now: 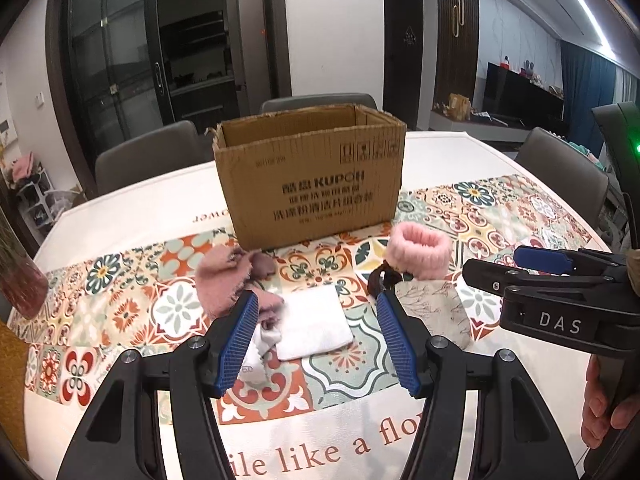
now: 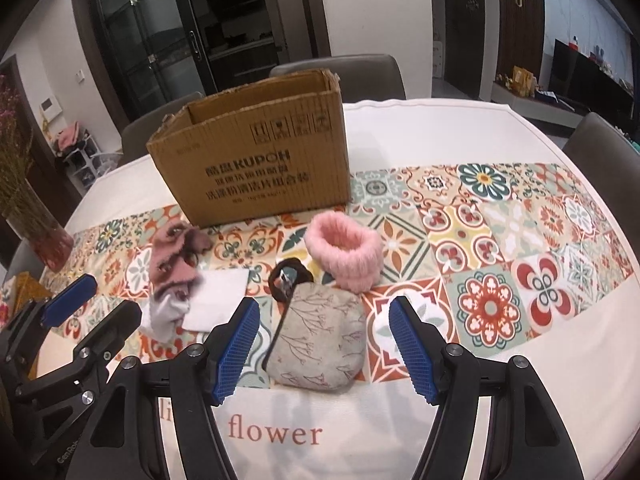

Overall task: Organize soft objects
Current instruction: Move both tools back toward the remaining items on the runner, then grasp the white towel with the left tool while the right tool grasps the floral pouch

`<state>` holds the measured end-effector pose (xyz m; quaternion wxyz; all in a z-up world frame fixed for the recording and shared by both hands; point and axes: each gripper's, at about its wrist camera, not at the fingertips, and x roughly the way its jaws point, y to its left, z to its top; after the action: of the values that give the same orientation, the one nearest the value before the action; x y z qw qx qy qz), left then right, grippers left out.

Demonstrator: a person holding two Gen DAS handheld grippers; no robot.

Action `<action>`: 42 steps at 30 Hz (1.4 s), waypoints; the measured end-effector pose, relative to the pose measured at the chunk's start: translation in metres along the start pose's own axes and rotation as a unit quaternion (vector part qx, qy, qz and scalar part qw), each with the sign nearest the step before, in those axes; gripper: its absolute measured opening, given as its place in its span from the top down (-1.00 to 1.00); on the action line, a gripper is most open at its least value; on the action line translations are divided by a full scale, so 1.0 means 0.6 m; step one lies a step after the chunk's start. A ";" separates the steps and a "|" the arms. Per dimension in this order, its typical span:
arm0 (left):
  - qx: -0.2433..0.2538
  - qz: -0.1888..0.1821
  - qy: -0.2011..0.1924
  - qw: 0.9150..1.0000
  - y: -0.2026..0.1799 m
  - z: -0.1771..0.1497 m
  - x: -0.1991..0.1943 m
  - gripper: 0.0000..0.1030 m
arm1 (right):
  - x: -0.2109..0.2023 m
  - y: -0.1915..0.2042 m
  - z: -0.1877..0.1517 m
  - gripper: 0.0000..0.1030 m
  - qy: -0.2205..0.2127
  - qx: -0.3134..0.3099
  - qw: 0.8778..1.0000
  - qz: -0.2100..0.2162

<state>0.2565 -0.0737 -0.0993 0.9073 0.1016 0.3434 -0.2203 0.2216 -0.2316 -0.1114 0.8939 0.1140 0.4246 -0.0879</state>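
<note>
An open-topped cardboard box (image 1: pixel 312 176) (image 2: pixel 256 168) stands on the patterned table runner. In front of it lie a fuzzy pink sock (image 1: pixel 224 280) (image 2: pixel 176 264), a folded white cloth (image 1: pixel 316 320) (image 2: pixel 220 296), a dark hair tie (image 1: pixel 384 278) (image 2: pixel 288 276), a fluffy pink band (image 1: pixel 420 250) (image 2: pixel 344 252) and a grey branch-print pouch (image 1: pixel 432 312) (image 2: pixel 320 340). My left gripper (image 1: pixel 318 336) (image 2: pixel 96 304) hovers open above the white cloth. My right gripper (image 2: pixel 324 344) (image 1: pixel 500 268) hovers open above the pouch. Neither holds anything.
A red glass vase (image 2: pixel 44 240) with dried flowers stands at the table's left edge. Grey chairs (image 1: pixel 148 156) ring the round white table (image 2: pixel 440 128). A hand (image 1: pixel 600 404) grips the right handle. Bare tablecloth lies in front of the runner.
</note>
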 end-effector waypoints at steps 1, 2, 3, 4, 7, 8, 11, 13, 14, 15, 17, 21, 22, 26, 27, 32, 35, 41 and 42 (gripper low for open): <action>0.001 -0.001 0.003 1.000 0.000 -0.003 0.005 -0.18 | 0.004 0.000 -0.003 -0.32 0.001 0.001 1.000 -0.002; 0.001 -0.002 0.005 1.000 0.000 -0.005 0.009 -0.18 | 0.007 0.000 -0.005 -0.32 0.003 0.001 1.000 -0.003; 0.002 -0.002 0.007 1.000 0.001 -0.007 0.014 -0.18 | 0.011 -0.001 -0.008 -0.32 0.005 0.002 1.000 -0.004; 0.003 -0.003 0.009 1.000 0.001 -0.010 0.019 -0.18 | 0.015 -0.001 -0.010 -0.32 0.007 0.003 1.000 -0.005; 0.005 -0.006 0.015 1.000 0.002 -0.018 0.036 -0.18 | 0.030 -0.005 -0.017 -0.32 0.014 0.009 1.000 -0.007; 0.006 -0.007 0.017 1.000 0.002 -0.020 0.042 -0.18 | 0.035 -0.006 -0.019 -0.32 0.016 0.011 1.000 -0.009; 0.011 -0.007 0.020 1.000 0.002 -0.027 0.059 -0.18 | 0.049 -0.008 -0.025 -0.32 0.022 0.015 1.000 -0.012; 0.014 -0.007 0.022 1.000 0.003 -0.029 0.069 -0.18 | 0.058 -0.010 -0.028 -0.32 0.024 0.018 0.999 -0.016; 0.015 -0.007 0.024 1.000 0.003 -0.031 0.076 -0.18 | 0.063 -0.010 -0.030 -0.32 0.025 0.019 0.999 -0.016; 0.017 -0.009 0.025 1.000 0.003 -0.032 0.081 -0.18 | 0.067 -0.011 -0.031 -0.32 0.026 0.019 0.999 -0.017; 0.019 -0.010 0.028 0.999 0.003 -0.035 0.092 -0.18 | 0.078 -0.012 -0.034 -0.32 0.030 0.022 0.999 -0.016; 0.023 -0.013 0.033 0.999 0.004 -0.042 0.113 -0.18 | 0.094 -0.017 -0.040 -0.32 0.035 0.030 0.999 -0.019; 0.024 -0.013 0.034 0.999 0.004 -0.044 0.117 -0.18 | 0.097 -0.018 -0.041 -0.32 0.035 0.031 0.999 -0.020; 0.023 -0.016 0.038 0.999 0.005 -0.047 0.136 -0.18 | 0.107 -0.020 -0.044 -0.32 0.035 0.035 0.999 -0.020; 0.023 -0.016 0.039 0.999 0.005 -0.047 0.140 -0.18 | 0.110 -0.020 -0.044 -0.32 0.035 0.034 0.999 -0.020; 0.014 -0.019 0.044 0.999 0.008 -0.049 0.162 -0.17 | 0.121 -0.020 -0.046 -0.32 0.031 0.035 0.999 -0.016; 0.007 -0.023 0.049 0.999 0.010 -0.048 0.174 -0.16 | 0.129 -0.019 -0.047 -0.32 0.029 0.035 0.999 -0.015; -0.003 -0.026 0.068 0.997 0.013 -0.055 0.203 -0.14 | 0.146 -0.023 -0.047 -0.32 0.028 0.040 0.999 -0.014; -0.004 -0.024 0.069 0.997 0.013 -0.056 0.206 -0.14 | 0.150 -0.024 -0.047 -0.32 0.030 0.042 0.999 -0.014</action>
<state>0.3229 -0.0962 -0.2064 0.8765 0.1050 0.4080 -0.2329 0.2530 -0.2430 -0.2005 0.8741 0.1479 0.4483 -0.1142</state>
